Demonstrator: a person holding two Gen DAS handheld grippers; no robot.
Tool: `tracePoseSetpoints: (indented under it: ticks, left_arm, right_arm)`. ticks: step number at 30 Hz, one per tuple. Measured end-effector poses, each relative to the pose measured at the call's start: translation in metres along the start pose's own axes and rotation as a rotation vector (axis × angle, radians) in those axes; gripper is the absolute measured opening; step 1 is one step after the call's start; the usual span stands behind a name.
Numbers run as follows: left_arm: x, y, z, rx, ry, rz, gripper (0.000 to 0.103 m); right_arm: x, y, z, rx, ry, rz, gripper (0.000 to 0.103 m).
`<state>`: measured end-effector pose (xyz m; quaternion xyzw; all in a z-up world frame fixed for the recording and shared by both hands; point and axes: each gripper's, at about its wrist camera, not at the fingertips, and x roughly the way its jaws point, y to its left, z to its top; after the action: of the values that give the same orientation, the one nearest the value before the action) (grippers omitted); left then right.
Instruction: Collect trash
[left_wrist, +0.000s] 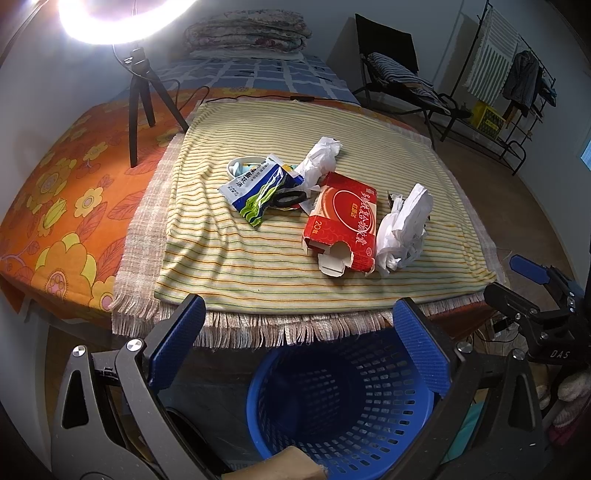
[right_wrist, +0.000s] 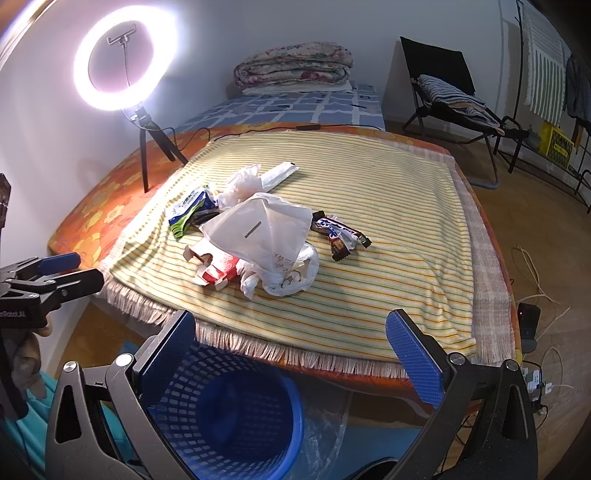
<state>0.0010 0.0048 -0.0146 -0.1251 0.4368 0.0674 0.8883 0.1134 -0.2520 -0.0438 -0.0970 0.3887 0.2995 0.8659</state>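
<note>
Trash lies on a striped yellow cloth (left_wrist: 258, 258) on the table: a red carton (left_wrist: 341, 225), crumpled white plastic bags (left_wrist: 404, 230), a blue-green wrapper (left_wrist: 258, 188), and white paper (left_wrist: 319, 157). The right wrist view shows the same pile with a white bag (right_wrist: 258, 229), the red carton (right_wrist: 218, 273), and brown candy wrappers (right_wrist: 340, 234). A blue mesh basket (left_wrist: 343, 406) stands on the floor under the table's near edge; it also shows in the right wrist view (right_wrist: 229, 410). My left gripper (left_wrist: 299, 347) is open and empty above the basket. My right gripper (right_wrist: 291, 354) is open and empty, short of the table edge.
A ring light on a tripod (right_wrist: 114, 62) stands at the table's back left, its cable running along the back edge. A folding chair (right_wrist: 454, 96) and a clothes rack (left_wrist: 517, 74) stand to the right. Cables and a power strip (right_wrist: 535, 380) lie on the floor at right.
</note>
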Motion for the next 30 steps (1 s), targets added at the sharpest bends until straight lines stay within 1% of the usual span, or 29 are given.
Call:
tracePoseSetpoints:
  ticks: [19, 26, 30]
  left_arm:
    - [-0.001, 0.003, -0.002, -0.002, 0.002, 0.002, 0.103]
    - [0.002, 0.012, -0.004, -0.015, 0.008, 0.015, 0.103]
    - [0.003, 0.016, -0.001, -0.027, 0.009, 0.023, 0.103]
  right_arm:
    - [0.0, 0.001, -0.001, -0.004, 0.001, 0.0, 0.102]
    - [0.001, 0.002, -0.003, -0.023, -0.017, -0.007, 0.102]
    - [0.001, 0.004, -0.004, -0.035, -0.032, -0.012, 0.102]
